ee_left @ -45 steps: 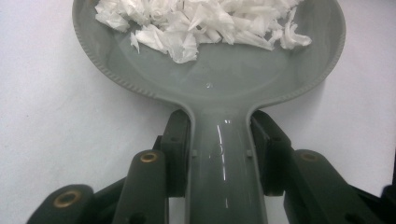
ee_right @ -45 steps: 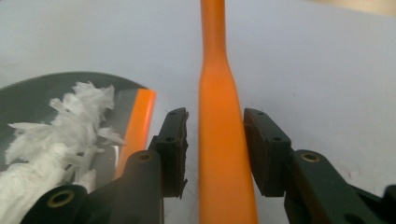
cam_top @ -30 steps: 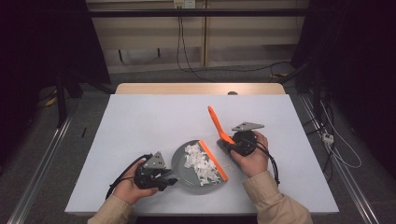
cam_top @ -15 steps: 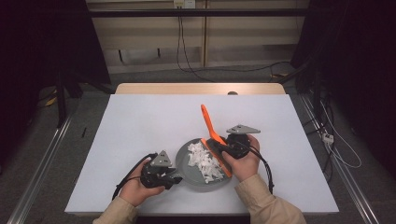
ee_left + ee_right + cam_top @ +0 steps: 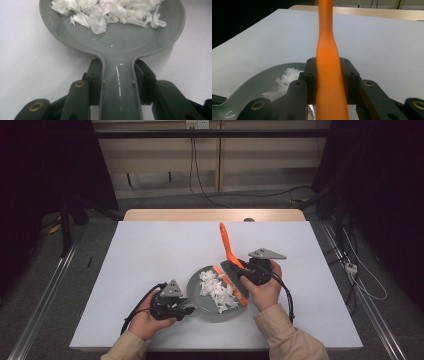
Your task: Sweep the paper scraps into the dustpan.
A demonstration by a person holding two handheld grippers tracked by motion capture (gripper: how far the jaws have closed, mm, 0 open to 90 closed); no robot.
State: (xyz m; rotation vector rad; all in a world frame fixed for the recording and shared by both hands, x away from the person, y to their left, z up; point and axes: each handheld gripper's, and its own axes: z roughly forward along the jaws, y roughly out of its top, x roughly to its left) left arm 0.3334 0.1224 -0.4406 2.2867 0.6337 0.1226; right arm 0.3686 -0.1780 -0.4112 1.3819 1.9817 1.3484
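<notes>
A grey dustpan (image 5: pixel 196 296) lies on the white table, holding a heap of white paper scraps (image 5: pixel 217 290). My left gripper (image 5: pixel 185 308) is shut on the pan's handle (image 5: pixel 119 87) at the pan's near left; its jaws press both sides of the handle below the pan (image 5: pixel 117 42) and the scraps (image 5: pixel 110 12). My right gripper (image 5: pixel 240 271) is shut on an orange brush (image 5: pixel 227 242), whose handle rises up and away. The brush's orange head (image 5: pixel 231 286) rests along the right side of the scraps. Up close, the right gripper (image 5: pixel 329 77) clamps the orange handle (image 5: pixel 329 62) above the pan (image 5: pixel 257 85).
The white table (image 5: pixel 150 250) stretches bare to the left, behind and to the right of the pan. Its wooden far edge (image 5: pixel 210 215) shows behind. Cables trail from both grippers toward the near edge.
The right hand and brush shifted a little left, then back right, and the handle now stands slightly more upright. The left hand and the pan have kept still.
</notes>
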